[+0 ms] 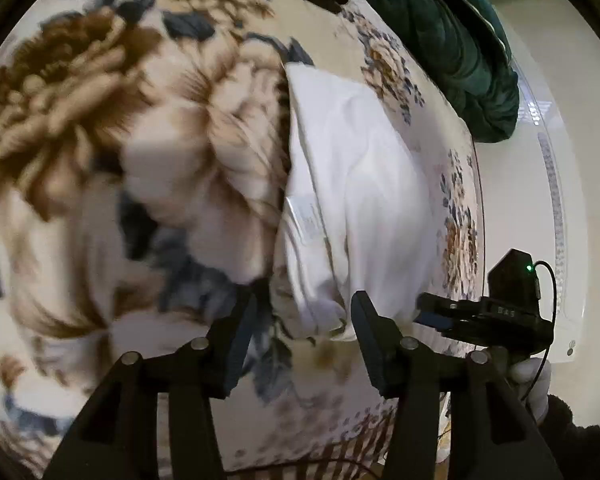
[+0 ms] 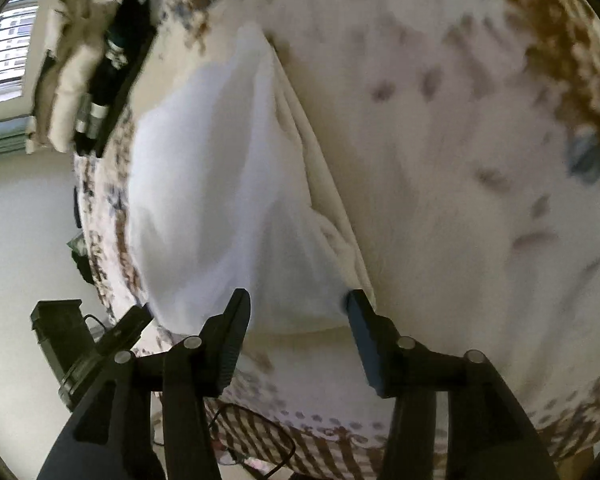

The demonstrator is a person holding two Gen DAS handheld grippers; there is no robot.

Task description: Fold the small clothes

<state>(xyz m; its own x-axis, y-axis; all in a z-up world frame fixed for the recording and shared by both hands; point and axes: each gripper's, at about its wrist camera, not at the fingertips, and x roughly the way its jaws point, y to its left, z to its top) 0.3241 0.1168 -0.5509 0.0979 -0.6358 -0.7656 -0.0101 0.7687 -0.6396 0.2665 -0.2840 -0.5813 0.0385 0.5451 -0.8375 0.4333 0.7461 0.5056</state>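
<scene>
A white garment [image 1: 360, 184], folded into a long strip, lies on a floral blanket [image 1: 100, 120] near the blanket's right edge. My left gripper [image 1: 304, 320] is open, and the strip's near end sits between its fingertips without being pinched. My right gripper [image 1: 432, 312] shows just right of that same end, held by a white-gloved hand [image 1: 536, 380]. In the right wrist view the white garment [image 2: 220, 200] fills the middle, and my right gripper [image 2: 298, 308] stands open over its near hem. The left gripper [image 2: 132, 320] reaches in at the lower left.
A dark green padded garment [image 1: 452, 40] is heaped at the far end of the blanket. Cream and dark clothes [image 2: 72, 80] lie beside it. The blanket's edge [image 1: 476, 200] drops to a pale floor [image 1: 520, 200]. A black cable [image 2: 260, 432] hangs below the near edge.
</scene>
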